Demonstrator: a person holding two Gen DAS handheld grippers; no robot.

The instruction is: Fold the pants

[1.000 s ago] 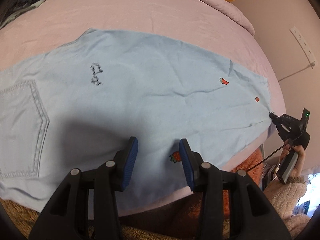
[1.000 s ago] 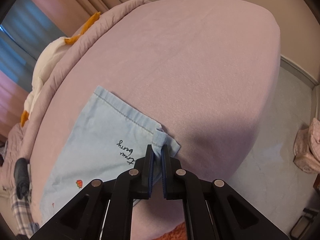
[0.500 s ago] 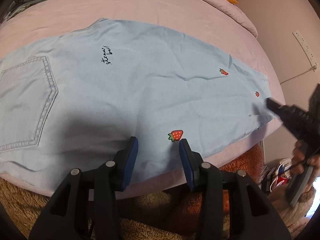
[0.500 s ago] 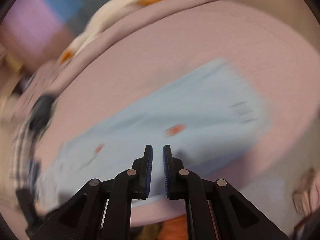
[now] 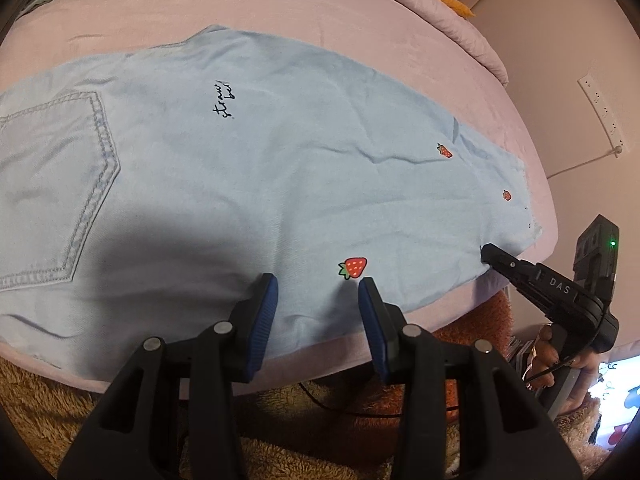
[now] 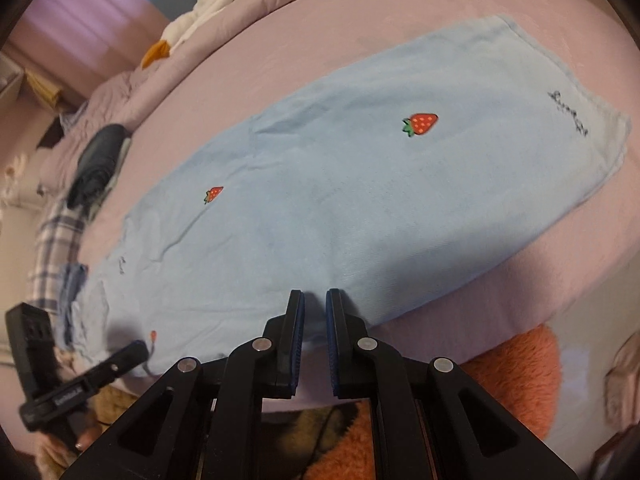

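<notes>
The left tongs (image 5: 316, 300) are partly open, with a clear gap between the two blue pads. Nothing is in that gap. They hang just over the near edge of the pants (image 5: 248, 184), close to a big strawberry patch (image 5: 353, 267).

The right tongs (image 6: 315, 320) are almost shut, with only a thin slit between the pads. I see no cloth in the slit, so they hold nothing. From the other side, their black tip sits right at the hem corner of the pants (image 5: 490, 254), but I cannot tell if it touches.

There is one pair of pants. They are light blue and lie flat on the pink bed (image 5: 280, 12), near its front edge. Their long side runs along that edge. The end with the back pocket (image 5: 52, 196) is on the left tongs' side, and the hem end is on the right tongs' side.

I count two tongs, one pocket, and three strawberries on the pants in the left camera's view. A furry orange sleeve (image 6: 516, 364) shows below the bed edge.
</notes>
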